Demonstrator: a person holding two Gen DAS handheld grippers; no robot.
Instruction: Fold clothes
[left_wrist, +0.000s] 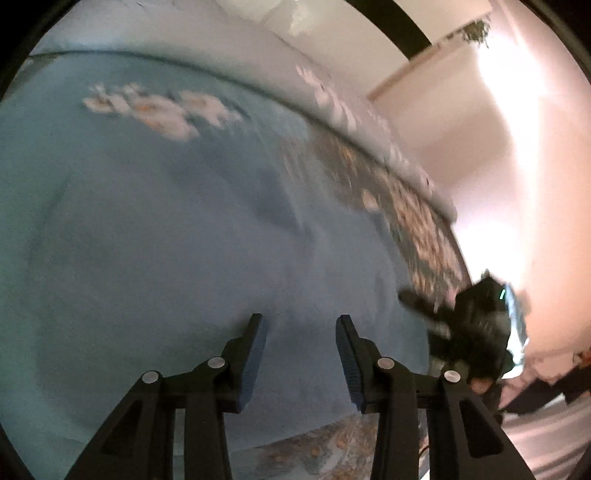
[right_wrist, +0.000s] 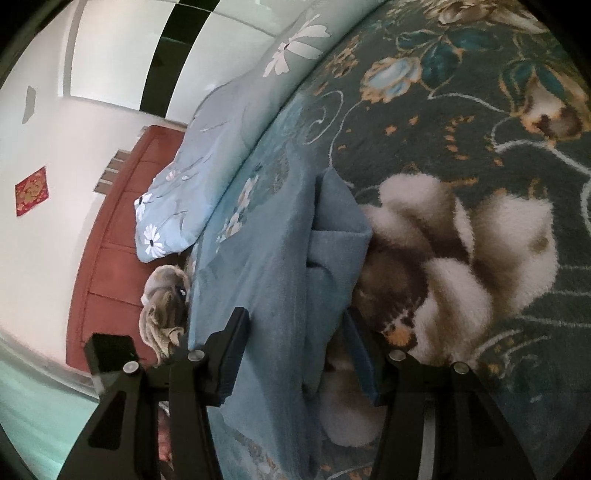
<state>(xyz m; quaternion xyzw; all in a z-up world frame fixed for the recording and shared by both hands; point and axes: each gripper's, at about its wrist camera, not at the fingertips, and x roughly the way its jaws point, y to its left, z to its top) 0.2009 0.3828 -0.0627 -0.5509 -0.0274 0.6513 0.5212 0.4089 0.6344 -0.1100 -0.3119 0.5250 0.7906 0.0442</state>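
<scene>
A light blue garment (left_wrist: 166, 240) with pale flower prints lies spread on the bed and fills most of the blurred left wrist view. My left gripper (left_wrist: 300, 321) hovers open just above it with nothing between its fingers. In the right wrist view the same blue garment (right_wrist: 273, 258) shows a folded edge lying on the floral blanket. My right gripper (right_wrist: 295, 350) is open, its fingers wide apart on either side of that folded edge, without pinching it. The right gripper (left_wrist: 476, 325) also appears as a dark blur at the garment's right side.
A dark teal blanket (right_wrist: 461, 122) with large white and gold flowers covers the bed. A blue flowered pillow (right_wrist: 177, 199) lies by the red-brown headboard (right_wrist: 107, 251). A grey-beige bundle of cloth (right_wrist: 162, 306) sits between the garment and the headboard. White walls stand beyond.
</scene>
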